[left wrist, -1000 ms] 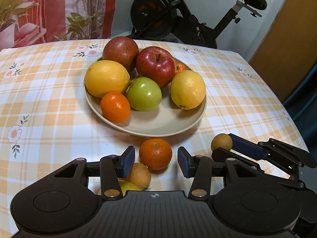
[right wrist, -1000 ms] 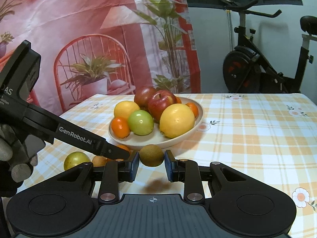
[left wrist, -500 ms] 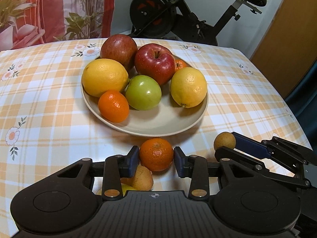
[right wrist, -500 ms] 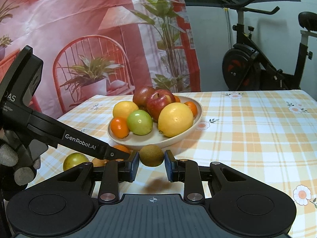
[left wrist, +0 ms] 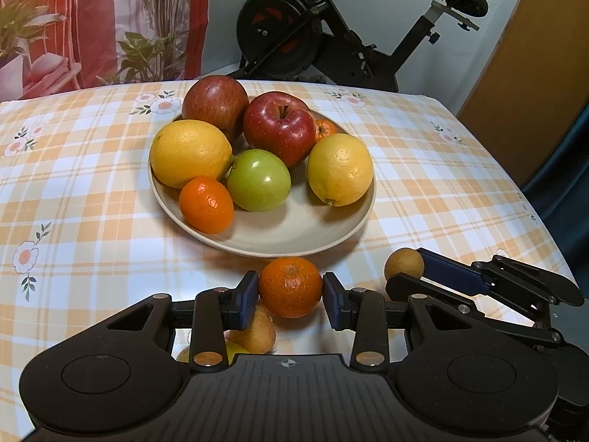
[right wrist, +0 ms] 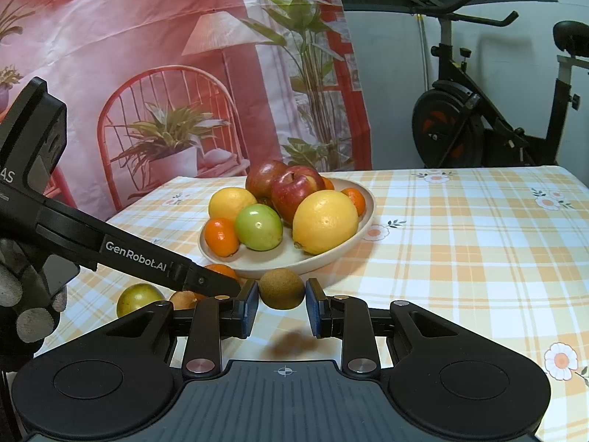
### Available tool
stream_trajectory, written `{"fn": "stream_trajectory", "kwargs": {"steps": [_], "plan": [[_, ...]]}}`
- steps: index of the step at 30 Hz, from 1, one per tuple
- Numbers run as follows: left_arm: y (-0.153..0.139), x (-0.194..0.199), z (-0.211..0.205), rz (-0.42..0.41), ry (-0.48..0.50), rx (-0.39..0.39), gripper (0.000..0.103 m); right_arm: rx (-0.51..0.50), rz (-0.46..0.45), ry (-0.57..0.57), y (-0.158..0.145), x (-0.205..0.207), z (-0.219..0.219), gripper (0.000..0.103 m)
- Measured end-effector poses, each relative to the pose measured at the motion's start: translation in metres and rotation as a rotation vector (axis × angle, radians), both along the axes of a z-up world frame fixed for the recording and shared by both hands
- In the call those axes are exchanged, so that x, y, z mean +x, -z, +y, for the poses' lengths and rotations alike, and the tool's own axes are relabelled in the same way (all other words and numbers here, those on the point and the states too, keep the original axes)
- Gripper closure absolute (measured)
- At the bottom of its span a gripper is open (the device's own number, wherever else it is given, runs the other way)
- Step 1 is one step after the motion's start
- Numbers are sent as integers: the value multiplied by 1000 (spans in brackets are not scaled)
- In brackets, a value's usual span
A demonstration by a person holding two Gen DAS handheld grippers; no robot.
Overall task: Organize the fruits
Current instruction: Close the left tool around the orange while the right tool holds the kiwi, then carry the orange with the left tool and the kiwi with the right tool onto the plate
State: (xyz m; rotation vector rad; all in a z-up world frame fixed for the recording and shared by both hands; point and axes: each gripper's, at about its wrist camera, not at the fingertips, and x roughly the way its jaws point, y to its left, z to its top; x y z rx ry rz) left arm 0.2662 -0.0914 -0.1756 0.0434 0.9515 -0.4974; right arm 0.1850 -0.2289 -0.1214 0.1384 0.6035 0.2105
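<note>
Exercise bike (left wrist: pixel 331 37) behind checked tablecloth (left wrist: pixel 423 191); printed backdrop (right wrist: pixel 165 73) beside it.

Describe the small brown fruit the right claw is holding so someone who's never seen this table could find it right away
Start at the big plate piled with apples and lemons on the checked tablecloth. Just in front of its near rim, the right claw is shut on a kiwi, lifted above its shadow. It is the only dull, fuzzy brown fruit there; the tangerine beside it is bright orange and glossy.

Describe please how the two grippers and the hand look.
Both grippers, left gripper and right gripper, are matte black with ribbed bodies, round caps, metal rivets and blue-padded fingers. The left one carries white "GenRobot.AI" lettering. The hand wears a grey knitted glove.
</note>
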Motion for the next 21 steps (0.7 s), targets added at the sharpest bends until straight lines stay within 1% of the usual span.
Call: {"fn": "stream_trajectory", "kwargs": {"steps": [8,17,21], "plan": [[-5,-3,-1,-13,5,-8,63,1,-1,0,0,0,0,77],[-19,-7,-5,-61,29,-18,63,14,-9,10,0,-1,-3,77],[-25,-1,-7,-88,25,-13,63,22,-17,13,-3,2,-5,77]]}}
